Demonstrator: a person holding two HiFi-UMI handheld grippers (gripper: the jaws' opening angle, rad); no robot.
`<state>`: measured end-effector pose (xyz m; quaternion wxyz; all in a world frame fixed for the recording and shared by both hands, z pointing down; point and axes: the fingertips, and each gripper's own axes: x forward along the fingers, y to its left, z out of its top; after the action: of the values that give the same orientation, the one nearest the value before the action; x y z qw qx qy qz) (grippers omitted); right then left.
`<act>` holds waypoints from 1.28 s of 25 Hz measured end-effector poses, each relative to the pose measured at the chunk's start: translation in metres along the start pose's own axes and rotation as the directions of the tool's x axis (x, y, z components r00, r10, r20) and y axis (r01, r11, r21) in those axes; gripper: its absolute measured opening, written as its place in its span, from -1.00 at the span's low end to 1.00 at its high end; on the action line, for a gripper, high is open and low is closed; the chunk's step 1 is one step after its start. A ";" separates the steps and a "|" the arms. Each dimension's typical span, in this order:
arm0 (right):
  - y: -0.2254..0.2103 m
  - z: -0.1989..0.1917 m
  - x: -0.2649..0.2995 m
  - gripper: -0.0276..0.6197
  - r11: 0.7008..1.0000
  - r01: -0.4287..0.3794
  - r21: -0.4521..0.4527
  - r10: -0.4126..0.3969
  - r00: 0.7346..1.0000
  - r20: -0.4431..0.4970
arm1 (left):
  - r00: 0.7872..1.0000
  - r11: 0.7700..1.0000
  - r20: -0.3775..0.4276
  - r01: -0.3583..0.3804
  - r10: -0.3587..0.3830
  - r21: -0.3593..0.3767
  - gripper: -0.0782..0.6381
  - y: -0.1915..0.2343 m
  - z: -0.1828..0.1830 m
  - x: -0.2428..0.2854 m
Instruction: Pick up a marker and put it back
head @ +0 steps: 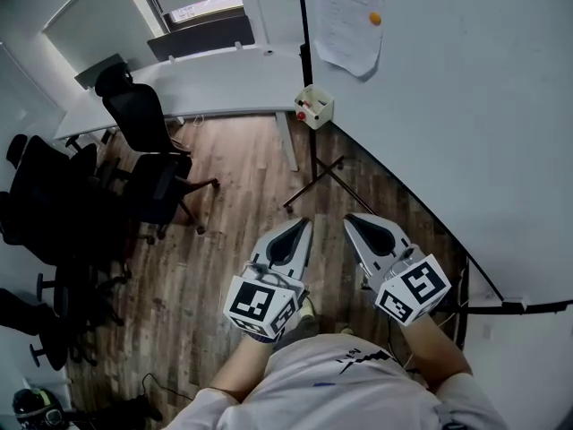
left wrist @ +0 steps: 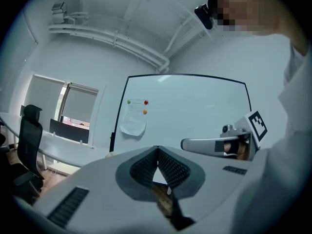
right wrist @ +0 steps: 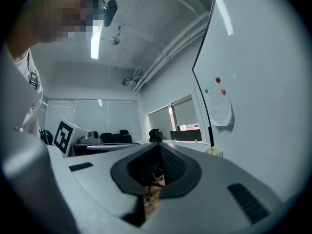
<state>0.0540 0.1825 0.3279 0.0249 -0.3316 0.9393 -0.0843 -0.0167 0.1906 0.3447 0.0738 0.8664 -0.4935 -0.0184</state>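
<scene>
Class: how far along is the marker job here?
Done: nothing visibly. In hand: nothing; the left hand-held gripper and right hand-held gripper are both shut, empty, held low, short of the box on the whiteboard. Left: reach the box, take a marker, put it back.

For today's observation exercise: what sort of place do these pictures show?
Likely an office or meeting room: a large white whiteboard, black wheeled office chairs and a long white desk.

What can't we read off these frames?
- Print on the white paper sheet: too small, head view.
- Contents of the small cream marker box on the whiteboard: too small, head and right gripper views.
- Number of black office chairs at left: dark, merged together, head view.
</scene>
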 end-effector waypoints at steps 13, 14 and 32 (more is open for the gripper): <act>-0.038 -0.017 0.104 -0.87 0.992 0.113 -0.048 -0.116 0.992 -0.059 | 0.996 0.997 -0.025 0.081 -0.081 -0.018 -0.75 0.097 -0.006 0.055; -0.045 -0.018 0.109 -0.87 0.992 0.118 -0.053 -0.121 0.991 -0.062 | 0.996 0.996 -0.029 0.082 -0.082 -0.018 -0.75 0.101 -0.008 0.061; -0.233 -0.078 0.240 -0.84 0.995 0.087 -0.058 -0.095 0.981 -0.169 | 0.995 1.000 -0.104 -0.009 0.009 -0.001 -0.75 0.191 -0.033 0.242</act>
<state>0.0030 -0.1357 0.4481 -0.0683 -0.3662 0.9237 -0.0898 -0.0521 -0.1097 0.4156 0.0999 0.8640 -0.4928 0.0267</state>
